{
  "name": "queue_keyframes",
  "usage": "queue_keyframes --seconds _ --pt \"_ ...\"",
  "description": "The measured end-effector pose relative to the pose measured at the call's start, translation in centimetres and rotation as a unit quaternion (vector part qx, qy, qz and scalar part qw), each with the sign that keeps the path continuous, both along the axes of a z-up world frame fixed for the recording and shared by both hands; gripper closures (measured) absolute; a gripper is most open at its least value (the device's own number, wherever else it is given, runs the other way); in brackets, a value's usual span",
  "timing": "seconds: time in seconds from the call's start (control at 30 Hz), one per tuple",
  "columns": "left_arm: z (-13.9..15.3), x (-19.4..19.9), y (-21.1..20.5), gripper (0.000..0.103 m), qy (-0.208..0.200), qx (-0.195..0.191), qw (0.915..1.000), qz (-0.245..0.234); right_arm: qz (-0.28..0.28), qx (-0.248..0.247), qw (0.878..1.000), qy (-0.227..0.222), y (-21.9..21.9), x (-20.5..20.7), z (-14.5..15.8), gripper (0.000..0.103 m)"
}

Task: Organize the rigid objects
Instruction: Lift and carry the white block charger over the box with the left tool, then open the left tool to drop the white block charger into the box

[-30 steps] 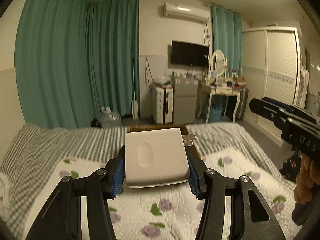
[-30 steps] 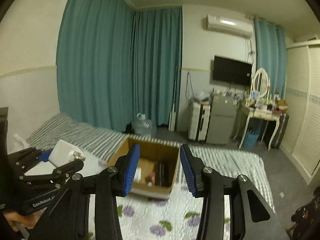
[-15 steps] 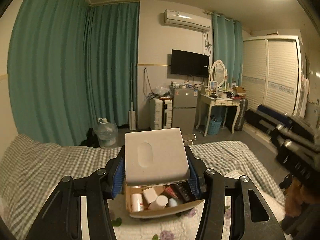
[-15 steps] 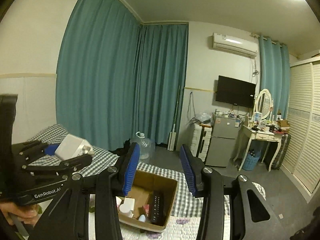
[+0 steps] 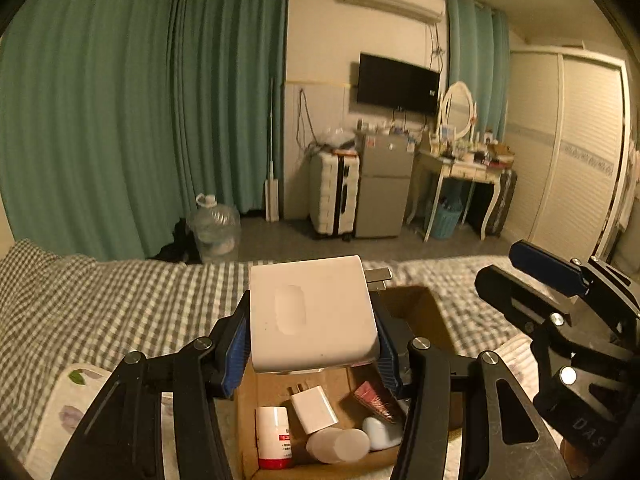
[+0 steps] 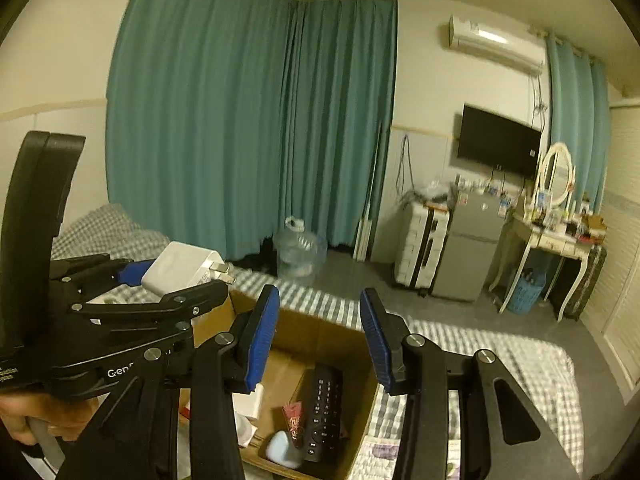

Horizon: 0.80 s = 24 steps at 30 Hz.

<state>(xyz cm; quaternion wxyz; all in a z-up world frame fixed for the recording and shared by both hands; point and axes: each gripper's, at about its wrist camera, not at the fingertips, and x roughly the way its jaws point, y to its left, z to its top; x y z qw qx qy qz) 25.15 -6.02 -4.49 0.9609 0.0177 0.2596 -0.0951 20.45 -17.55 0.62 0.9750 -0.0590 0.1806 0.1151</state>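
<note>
A white charger [image 5: 310,312] is clamped between the blue pads of the left gripper [image 5: 312,334], its metal prongs pointing to the right in the left wrist view. It is held in the air above an open cardboard box [image 5: 424,312] that stands on a bed [image 5: 100,308] covered with a checked sheet. In the box a small white plug [image 5: 314,409], a white bottle with a red band [image 5: 273,437], a black remote [image 6: 325,412], a pale blue item [image 6: 283,449] and a reddish packet [image 6: 294,420] are seen. The right gripper [image 6: 318,340] is held beside the left one, over the box; nothing is gripped between its pads, and a clear gap is seen between them. A hand [image 6: 44,416] is seen on the left gripper's handle.
</note>
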Motion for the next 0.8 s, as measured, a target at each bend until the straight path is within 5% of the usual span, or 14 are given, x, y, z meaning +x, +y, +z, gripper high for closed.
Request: queue_keyframes --seconds 0.43,0.53,0.8 --pt "-8.9 5.9 -1.7 0.049 0.126 0.029 0.9915 0.010 0.002 0.016 0.990 0.138 -2.2 7.6 -10.4 0.061" --pt "-9.4 5.6 -2.2 0.049 0.117 0.057 0.9914 0.013 0.002 0.005 0.989 0.151 -1.6 8.3 -11.6 0.061" --pt "-9.2 5.8 -1.9 0.047 0.133 0.050 0.9898 0.013 -0.008 -0.007 0.987 0.160 -1.4 8.8 -12.5 0.061"
